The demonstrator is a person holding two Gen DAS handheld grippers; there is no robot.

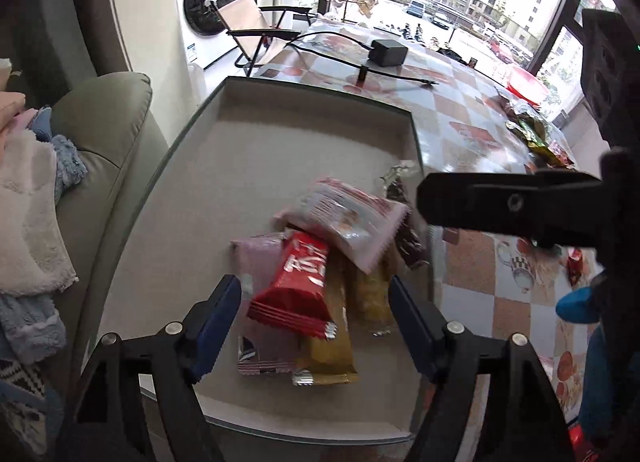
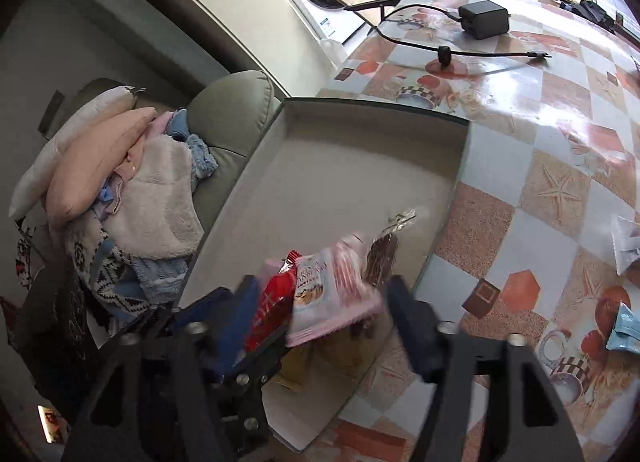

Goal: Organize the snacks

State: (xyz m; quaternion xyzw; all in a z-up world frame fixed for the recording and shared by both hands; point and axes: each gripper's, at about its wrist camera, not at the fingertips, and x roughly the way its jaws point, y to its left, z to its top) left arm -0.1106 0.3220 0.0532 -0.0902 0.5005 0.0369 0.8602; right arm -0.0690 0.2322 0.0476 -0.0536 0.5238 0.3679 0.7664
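Snacks sit piled at near right of the shallow box [image 1: 120, 246], likely gathered there for sorting. Left gripper [image 1: 316, 310] hangs released, astride the red KitKat [image 1: 296, 286]. Right gripper [image 2: 320, 314] also released, w/ pink pack [image 2: 328, 294] between fingers, untouched; print reads approx "PANBIKAKA". More packs [image 1: 536, 138] wait on table, far right.

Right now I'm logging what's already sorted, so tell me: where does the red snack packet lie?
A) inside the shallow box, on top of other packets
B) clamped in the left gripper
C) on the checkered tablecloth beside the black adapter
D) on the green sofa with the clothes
A: the red snack packet lies on the pile inside the shallow box; the left gripper is open around it, not clamped.
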